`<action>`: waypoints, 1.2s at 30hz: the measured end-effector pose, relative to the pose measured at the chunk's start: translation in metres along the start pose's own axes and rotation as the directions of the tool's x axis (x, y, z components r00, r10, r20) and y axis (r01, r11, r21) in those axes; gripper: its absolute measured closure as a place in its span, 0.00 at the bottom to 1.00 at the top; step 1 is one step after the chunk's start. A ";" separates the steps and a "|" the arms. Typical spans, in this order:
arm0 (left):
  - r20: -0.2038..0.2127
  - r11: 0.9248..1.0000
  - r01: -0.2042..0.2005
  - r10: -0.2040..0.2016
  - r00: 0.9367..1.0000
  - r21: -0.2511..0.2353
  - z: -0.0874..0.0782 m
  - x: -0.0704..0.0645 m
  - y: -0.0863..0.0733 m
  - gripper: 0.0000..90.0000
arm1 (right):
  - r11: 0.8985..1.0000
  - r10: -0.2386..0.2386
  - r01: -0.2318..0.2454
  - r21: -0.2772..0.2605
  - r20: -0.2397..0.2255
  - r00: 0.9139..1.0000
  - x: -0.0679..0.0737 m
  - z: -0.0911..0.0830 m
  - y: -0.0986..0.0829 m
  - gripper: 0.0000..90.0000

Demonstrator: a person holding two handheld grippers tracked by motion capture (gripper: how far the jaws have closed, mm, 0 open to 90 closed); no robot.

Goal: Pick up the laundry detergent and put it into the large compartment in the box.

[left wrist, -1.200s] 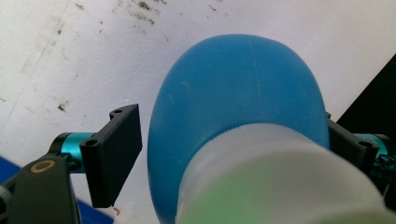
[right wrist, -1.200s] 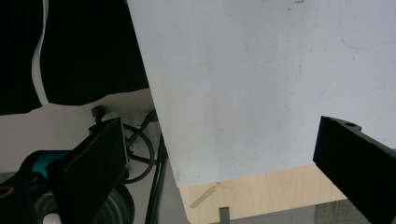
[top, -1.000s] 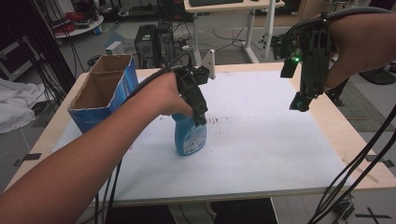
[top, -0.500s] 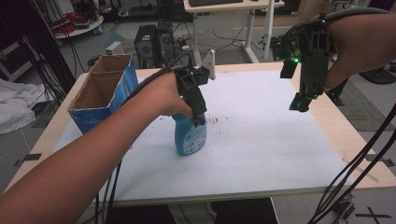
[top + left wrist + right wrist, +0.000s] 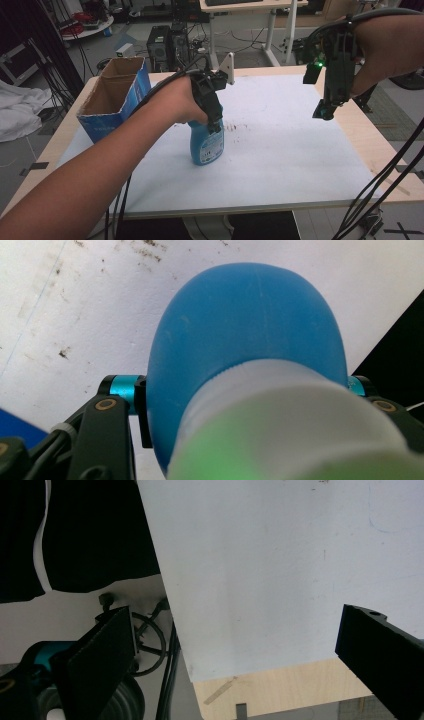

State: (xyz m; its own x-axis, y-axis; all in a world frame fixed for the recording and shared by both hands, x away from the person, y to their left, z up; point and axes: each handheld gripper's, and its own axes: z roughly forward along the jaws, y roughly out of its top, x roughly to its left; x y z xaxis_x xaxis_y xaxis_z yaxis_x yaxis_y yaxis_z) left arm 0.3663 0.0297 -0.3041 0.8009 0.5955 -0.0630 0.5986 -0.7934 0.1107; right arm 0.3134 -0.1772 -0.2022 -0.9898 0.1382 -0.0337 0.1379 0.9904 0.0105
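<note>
Two claws are over a worktop that is covered by a white sheet with some dark stains near the middle. At the far left corner of the worktop stands an open cardboard box, blue outside and brown inside, tilted a little and apart from the other things. To the right of it, the left hand comes in from the bottom left and holds the left claw, which points down onto a blue bottle. The bottle stands upright on the sheet, left of the middle, just beside the stains. In the left gripper view the jaws stand on both sides of the bottle's blue body, closed on it near the top, and the white cap of the bottle is very near the camera and blurred. Further right, well apart from the bottle, the right hand holds the right claw in the air above the far right part of the worktop, tilted downward, with a green light on its body. In the right gripper view its two jaws are wide apart with nothing between them; below them are the white sheet, the wooden edge of the worktop and some cables on the floor.
</note>
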 end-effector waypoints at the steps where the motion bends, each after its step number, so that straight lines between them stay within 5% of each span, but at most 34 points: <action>1: 0.002 1.000 -0.005 0.005 1.000 -0.002 -0.001 0.000 0.000 0.45 | 1.000 -0.001 0.001 0.001 0.001 1.000 0.000 0.000 0.000 0.02; 7: 0.041 0.999 -0.016 0.017 0.999 -0.030 -0.018 0.003 -0.005 0.45 | 1.000 -0.001 0.001 0.006 0.000 1.000 0.000 0.000 0.001 0.02; 14: 0.023 0.999 -0.017 0.018 1.000 -0.039 -0.060 0.009 -0.012 0.45 | 1.000 -0.011 0.011 0.008 0.001 1.000 0.000 0.000 0.007 0.02; 25: -0.001 0.998 0.052 -0.052 0.999 -0.021 -0.136 0.029 -0.028 0.45 | 1.000 -0.025 0.025 0.003 0.007 1.000 0.001 -0.004 0.015 0.02; 36: 0.002 0.991 0.125 -0.125 0.992 -0.040 -0.190 0.050 -0.050 0.45 | 0.999 -0.033 0.034 -0.002 0.010 0.999 0.001 -0.008 0.018 0.02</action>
State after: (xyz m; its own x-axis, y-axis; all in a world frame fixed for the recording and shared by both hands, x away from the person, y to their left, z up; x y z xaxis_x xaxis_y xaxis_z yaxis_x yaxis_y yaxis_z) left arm 0.3735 0.1227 -0.1238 0.7198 0.6898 -0.0779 0.6929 -0.7069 0.1418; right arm 0.3146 -0.1594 -0.1945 -0.9935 0.1050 -0.0444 0.1046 0.9945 0.0113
